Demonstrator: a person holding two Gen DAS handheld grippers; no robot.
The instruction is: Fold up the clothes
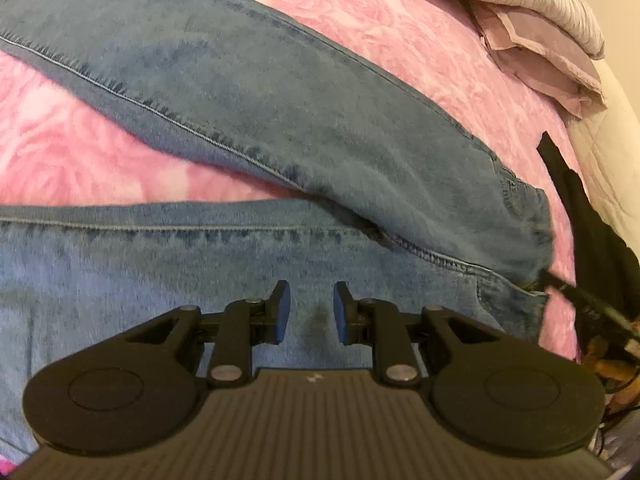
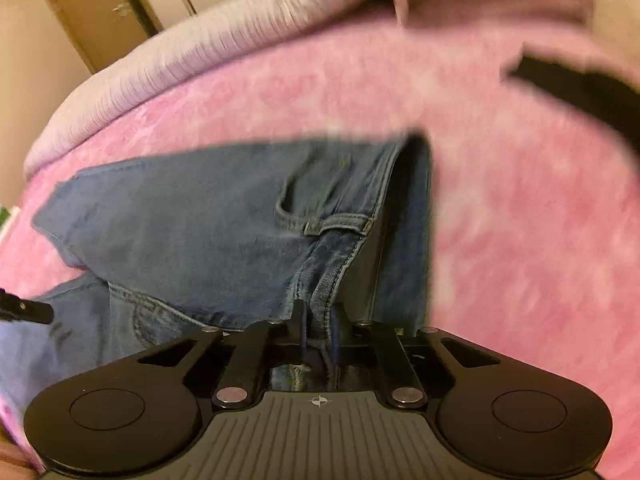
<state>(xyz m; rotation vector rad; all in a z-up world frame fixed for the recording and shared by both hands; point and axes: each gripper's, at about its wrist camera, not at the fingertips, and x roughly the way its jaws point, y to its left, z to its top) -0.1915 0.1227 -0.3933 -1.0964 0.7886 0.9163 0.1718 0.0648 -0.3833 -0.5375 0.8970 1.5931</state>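
Jeans spread on the pink blanket (image 1: 400,40) — we work at the waist end.

The jeans (image 1: 240,92) lie across the blanket's middle, legs splayed apart; folded pale clothes (image 1: 540,32) sit along its far edge. Our left gripper (image 1: 311,312) hovers over denim, jaws parted and empty — our right gripper (image 2: 318,334) is pinched tight on the jeans' waistband edge.
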